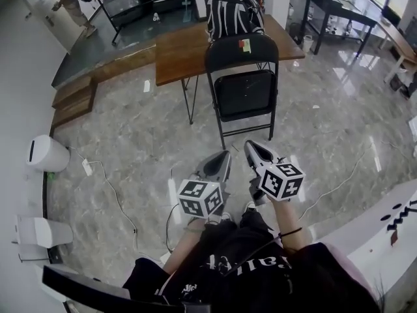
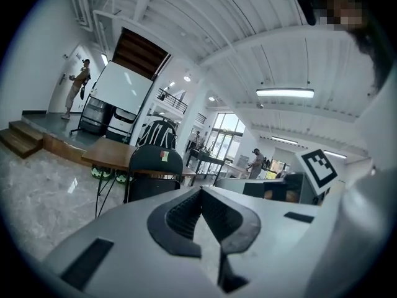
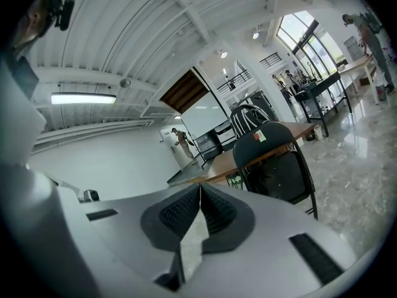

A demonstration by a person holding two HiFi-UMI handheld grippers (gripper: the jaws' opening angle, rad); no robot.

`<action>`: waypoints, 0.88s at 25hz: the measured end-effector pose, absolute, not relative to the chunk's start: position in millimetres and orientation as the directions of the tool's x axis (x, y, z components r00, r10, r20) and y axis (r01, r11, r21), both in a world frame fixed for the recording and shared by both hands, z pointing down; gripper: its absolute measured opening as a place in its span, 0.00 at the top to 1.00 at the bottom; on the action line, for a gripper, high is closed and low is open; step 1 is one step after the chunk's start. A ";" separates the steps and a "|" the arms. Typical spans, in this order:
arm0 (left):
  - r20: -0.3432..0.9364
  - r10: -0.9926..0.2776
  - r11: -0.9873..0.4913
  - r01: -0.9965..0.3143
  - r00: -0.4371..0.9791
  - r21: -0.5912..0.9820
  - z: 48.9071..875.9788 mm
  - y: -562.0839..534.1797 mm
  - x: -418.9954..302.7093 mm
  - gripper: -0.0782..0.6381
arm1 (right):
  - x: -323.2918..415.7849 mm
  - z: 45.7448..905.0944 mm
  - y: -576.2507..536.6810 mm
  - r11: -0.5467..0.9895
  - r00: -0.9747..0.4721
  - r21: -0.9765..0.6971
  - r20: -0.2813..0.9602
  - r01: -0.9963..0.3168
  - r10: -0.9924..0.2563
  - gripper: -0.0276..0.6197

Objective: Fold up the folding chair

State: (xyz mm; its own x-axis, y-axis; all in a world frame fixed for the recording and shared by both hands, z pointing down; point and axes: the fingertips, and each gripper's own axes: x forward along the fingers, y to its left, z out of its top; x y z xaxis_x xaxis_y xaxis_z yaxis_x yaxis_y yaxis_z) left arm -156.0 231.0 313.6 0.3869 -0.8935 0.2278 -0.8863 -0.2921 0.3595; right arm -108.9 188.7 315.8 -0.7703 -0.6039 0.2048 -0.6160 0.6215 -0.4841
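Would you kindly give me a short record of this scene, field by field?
chair: black folding chair, standing on the floor at the wooden table
on table: striped backpack, behind the chair
left gripper: shut, empty, short of the chair
right gripper: shut, empty, short of the chair
floor: cable trailing to the person's left

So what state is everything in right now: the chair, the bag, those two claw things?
folding chair: standing on its legs against the table, untouched; whether the seat is down or folded up, I can't tell.
left gripper: jaws shut, empty, short of the chair.
right gripper: jaws shut, empty, short of the chair.
backpack: upright on the table, behind the chair.
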 end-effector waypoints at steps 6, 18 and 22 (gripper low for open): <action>0.235 -0.881 -0.315 -0.880 0.410 0.355 314.2 242.4 -153.6 0.89 | -108.7 317.9 204.6 0.604 -0.762 -0.497 0.208 -0.623 -0.614 0.93; 0.253 -0.881 -0.298 -0.884 0.399 0.360 324.6 238.3 -157.5 0.89 | -115.4 318.1 203.2 0.617 -0.769 -0.484 0.217 -0.620 -0.602 0.93; 0.256 -0.883 -0.291 -0.886 0.394 0.362 326.4 235.3 -160.0 0.89 | -117.1 322.4 199.9 0.618 -0.770 -0.483 0.226 -0.621 -0.597 0.93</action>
